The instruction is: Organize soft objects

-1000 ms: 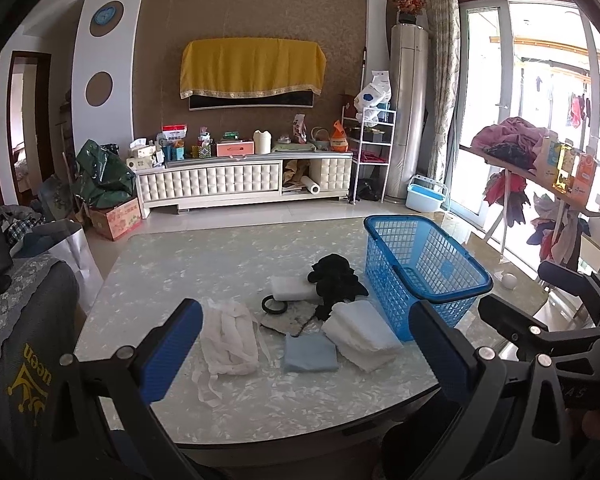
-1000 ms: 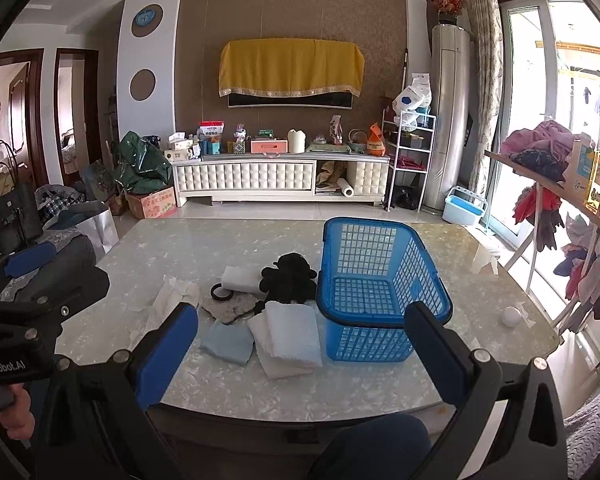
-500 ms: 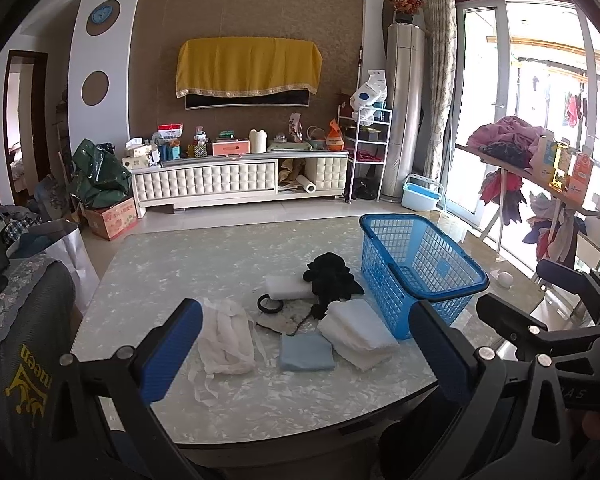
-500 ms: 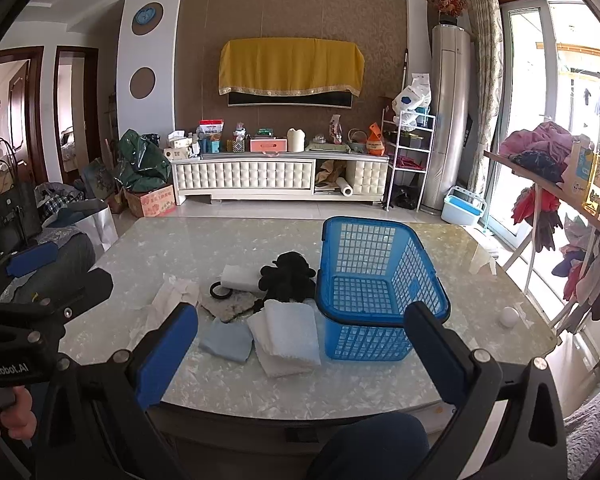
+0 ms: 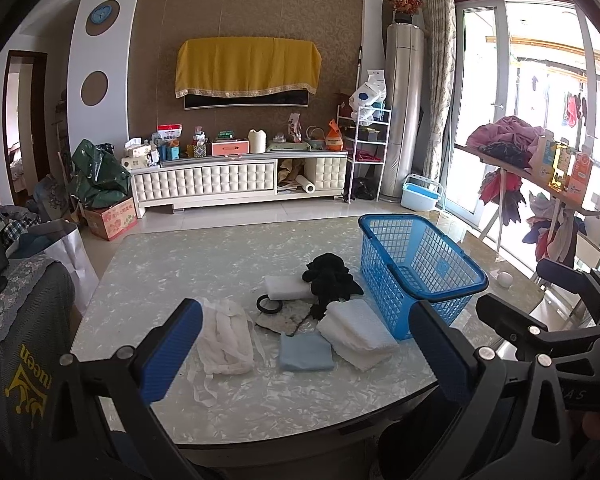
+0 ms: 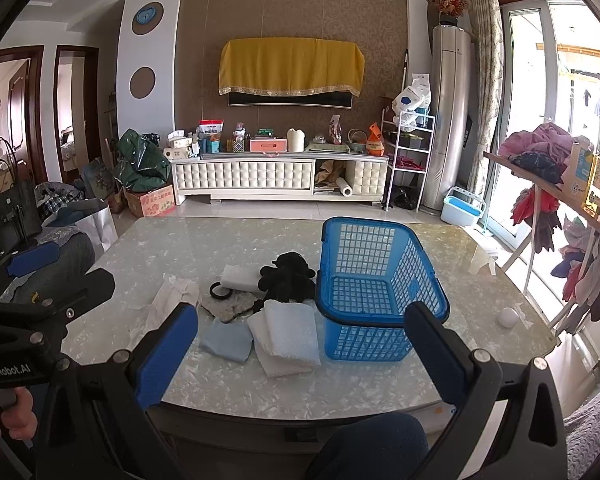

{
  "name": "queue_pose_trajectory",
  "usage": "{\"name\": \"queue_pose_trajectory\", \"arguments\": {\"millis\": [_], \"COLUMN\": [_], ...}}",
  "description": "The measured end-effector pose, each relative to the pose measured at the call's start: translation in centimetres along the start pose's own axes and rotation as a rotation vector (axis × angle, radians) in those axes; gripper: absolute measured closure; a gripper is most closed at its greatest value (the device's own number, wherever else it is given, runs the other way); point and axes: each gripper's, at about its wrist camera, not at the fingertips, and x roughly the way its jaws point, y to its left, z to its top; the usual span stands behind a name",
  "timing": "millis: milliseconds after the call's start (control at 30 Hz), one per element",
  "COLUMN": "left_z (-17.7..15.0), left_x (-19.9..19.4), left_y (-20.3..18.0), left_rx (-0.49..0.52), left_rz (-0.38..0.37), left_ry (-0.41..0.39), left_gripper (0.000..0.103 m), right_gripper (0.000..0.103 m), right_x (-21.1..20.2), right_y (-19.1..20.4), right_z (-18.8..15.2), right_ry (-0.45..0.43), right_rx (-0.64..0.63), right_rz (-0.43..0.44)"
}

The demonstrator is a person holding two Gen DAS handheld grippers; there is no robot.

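A blue plastic basket [image 5: 418, 276] [image 6: 374, 280] stands empty on the marble table. Left of it lie soft items: a black cloth [image 5: 330, 276] [image 6: 288, 276], a white sponge block [image 5: 286, 287], a folded white towel [image 5: 358, 332] [image 6: 286, 334], a light blue cloth [image 5: 305, 352] [image 6: 225, 338], a crumpled white cloth [image 5: 226, 338] [image 6: 172, 296] and a grey rag [image 5: 284, 320]. My left gripper [image 5: 306, 352] and right gripper [image 6: 300, 354] are both open and empty, held back near the table's front edge.
A black tape ring [image 5: 269, 304] lies among the cloths. A small white ball [image 6: 508, 317] sits at the table's right edge. A chair back [image 5: 20, 340] stands at the left. A rack with clothes [image 6: 548, 184] is at the right.
Both grippers stay open. The left wrist view has shifted slightly; the objects on the table have not moved.
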Motion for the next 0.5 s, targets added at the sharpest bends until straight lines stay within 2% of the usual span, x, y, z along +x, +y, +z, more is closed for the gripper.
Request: {"name": "queue_pose_trajectory", "arguments": {"millis": [200, 333, 500], "left_z": [0.0, 0.5, 1.9], "left_x": [0.1, 0.5, 1.5], "left_y": [0.0, -0.1, -0.3], "left_rx": [0.000, 0.009, 0.045], "left_rz": [-0.004, -0.037, -0.045], "left_ry": [0.001, 0.002, 0.014], "left_gripper": [0.000, 0.000, 0.000], "right_gripper": [0.000, 0.000, 0.000], "right_x": [0.2, 0.8, 0.7], "right_y": [-0.1, -0.7, -1.2], "right_z": [0.1, 0.5, 1.8], "right_ry": [0.000, 0.023, -0.013], "right_rx": [0.001, 0.017, -0.007], "right_rz": [-0.004, 0.003, -0.060]}}
